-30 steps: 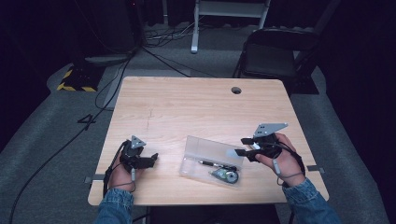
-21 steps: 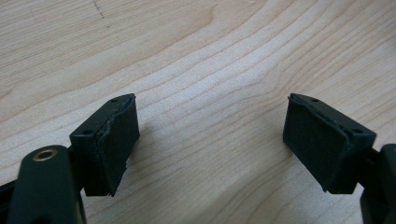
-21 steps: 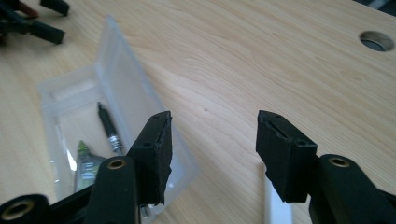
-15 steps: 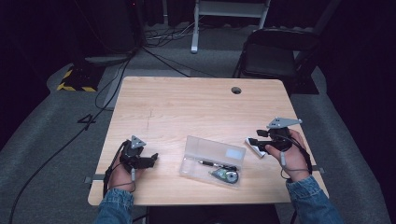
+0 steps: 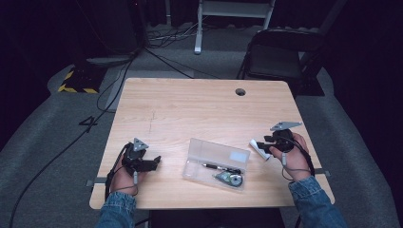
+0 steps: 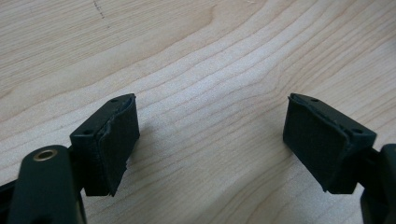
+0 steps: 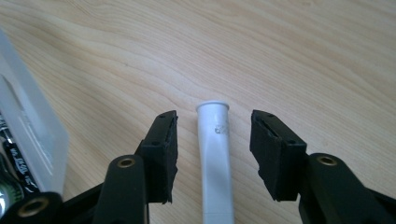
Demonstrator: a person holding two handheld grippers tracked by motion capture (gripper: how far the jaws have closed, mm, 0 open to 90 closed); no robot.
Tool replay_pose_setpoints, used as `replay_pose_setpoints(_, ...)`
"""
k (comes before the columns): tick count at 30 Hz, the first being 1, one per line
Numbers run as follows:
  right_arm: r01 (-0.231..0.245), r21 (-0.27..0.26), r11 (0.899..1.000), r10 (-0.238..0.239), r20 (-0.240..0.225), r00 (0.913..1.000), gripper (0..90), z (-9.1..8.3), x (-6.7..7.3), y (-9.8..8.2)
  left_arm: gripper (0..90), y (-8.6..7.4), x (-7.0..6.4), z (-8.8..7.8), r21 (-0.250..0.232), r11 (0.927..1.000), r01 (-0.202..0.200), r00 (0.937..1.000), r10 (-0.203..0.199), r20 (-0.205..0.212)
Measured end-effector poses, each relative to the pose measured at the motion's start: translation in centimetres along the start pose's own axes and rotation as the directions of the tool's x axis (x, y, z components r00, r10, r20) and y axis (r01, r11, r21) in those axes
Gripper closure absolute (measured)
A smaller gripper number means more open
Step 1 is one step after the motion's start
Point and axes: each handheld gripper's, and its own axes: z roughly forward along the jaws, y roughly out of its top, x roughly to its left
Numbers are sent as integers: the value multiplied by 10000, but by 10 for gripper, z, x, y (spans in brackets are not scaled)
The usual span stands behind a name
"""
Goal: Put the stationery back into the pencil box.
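Right hand carries white tube away from the case

Movement belongs to the right side alone. A second ago the right gripper (image 5: 267,143) stood close beside the clear plastic case (image 5: 217,153), with the white tube (image 5: 259,147) at its tips. Now it is farther toward the right edge of the table (image 5: 190,109) and a little lower, well apart from the case. Its jaws have just been closing. The left gripper (image 5: 153,162) has kept its place near the front left corner.

The right hand (image 5: 295,159) comes in from the bottom right, the denim sleeve reaching up to the wrist. It holds its gripper low over the wood with the tips pointing left, toward the case. The grey three-cornered plate is on top. The left hand (image 5: 124,176) holds its gripper low too, tips pointing right.

In the right gripper view the tube runs lengthwise between the two black pads, its flanged end just past their tips. It appears to lie on the wood. A strip of bare table shows on each side of it, so the pads stand apart and do not press on it. The edge of the case shows at the left of that view.

In the left gripper view the jaws stand wide apart over bare wood, with nothing between them.

The case lies near the front edge, between the two grippers, and holds a dark pen (image 5: 216,166) and a small round item (image 5: 233,179).
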Motion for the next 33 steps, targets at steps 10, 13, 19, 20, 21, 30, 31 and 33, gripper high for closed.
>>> replay_pose_setpoints(10, -593, 1272, 9901, 605, -61, 9981, 582, 12, -6, -9, 189, 0, 0, 0, 21, 10000, -18, 10000, 18, 10)
replay_pose_setpoints(13, -575, 1503, 9870, 603, -141, 9981, 607, 15, -6, -11, 189, 0, 0, 0, 0, 10000, 1, 10000, -1, 2)
replay_pose_setpoints(19, -463, 1862, 9814, 508, -193, 9985, 632, 21, -6, -14, 190, 0, 0, 0, 11, 10000, -5, 10000, 4, 13)
replay_pose_setpoints(20, -382, 1869, 9816, 423, -180, 9989, 634, 22, -5, -15, 189, 0, 0, 0, 3, 10000, -2, 10000, 2, 3)
replay_pose_setpoints(21, -345, 1901, 9811, 387, -182, 9991, 634, 22, -5, -15, 189, 0, 0, 0, 8, 10000, -4, 10000, 4, -7)
replay_pose_setpoints(30, 243, 2085, 9777, -223, -119, 9997, 637, 30, -4, -17, 189, 0, 0, 0, 0, 10000, 0, 10000, 0, 3)
replay_pose_setpoints(31, 186, 2068, 9782, -159, -143, 9998, 652, 30, -5, -17, 189, 0, 0, 0, 2, 10000, -2, 10000, 2, 3)
replay_pose_setpoints(33, 227, 2076, 9779, -197, -164, 9997, 686, 30, -5, -17, 189, 0, 0, 0, 0, 10000, 2, 10000, -2, 3)
